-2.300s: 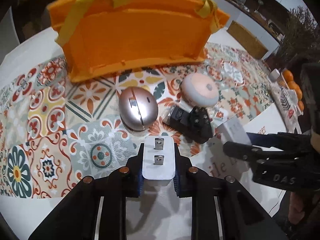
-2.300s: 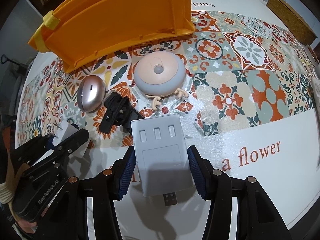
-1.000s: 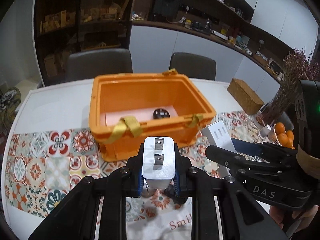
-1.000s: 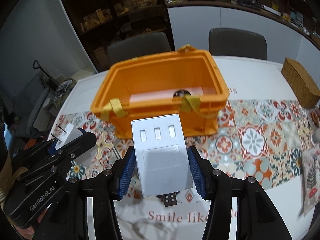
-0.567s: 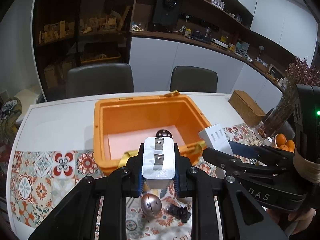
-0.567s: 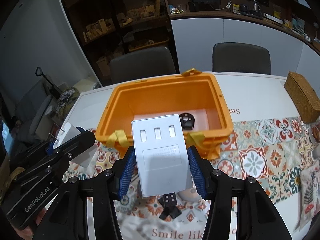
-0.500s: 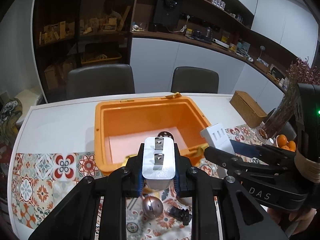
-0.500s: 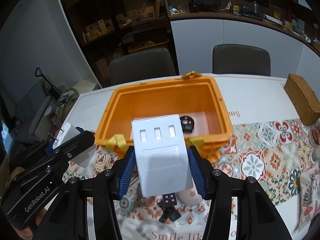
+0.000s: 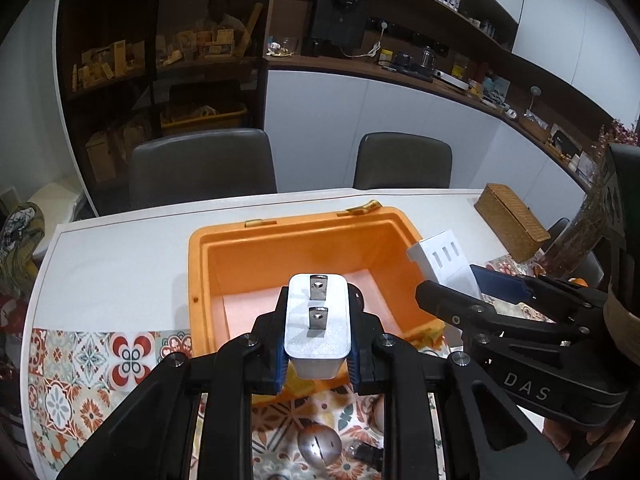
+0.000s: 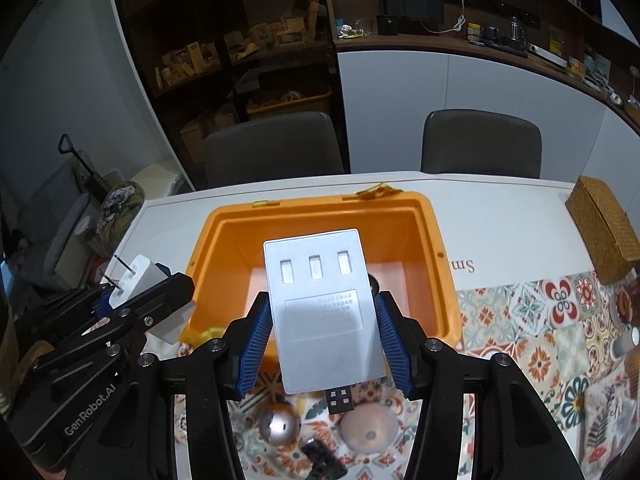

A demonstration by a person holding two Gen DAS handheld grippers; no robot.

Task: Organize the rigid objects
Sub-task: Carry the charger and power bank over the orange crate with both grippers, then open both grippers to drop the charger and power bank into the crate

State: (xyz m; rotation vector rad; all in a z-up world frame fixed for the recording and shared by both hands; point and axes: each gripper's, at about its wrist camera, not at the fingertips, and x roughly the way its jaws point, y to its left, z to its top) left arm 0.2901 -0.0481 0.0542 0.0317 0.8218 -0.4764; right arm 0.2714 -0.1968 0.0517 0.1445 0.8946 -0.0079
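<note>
My left gripper is shut on a white plug adapter with two metal prongs, held high above the near rim of the orange bin. My right gripper is shut on a flat white USB hub, held above the orange bin too. Each gripper shows in the other's view: the right one with the hub, the left one with the adapter. A small dark round object lies on the bin's pink floor, mostly hidden.
Below on the patterned tablecloth lie a silver egg-shaped object, a pink round device and a black clip. A wicker box stands at the right. Two dark chairs stand behind the white table.
Both grippers have risen from the table with their objects and moved forward over the bin; its inside now fills the middle of both views.
</note>
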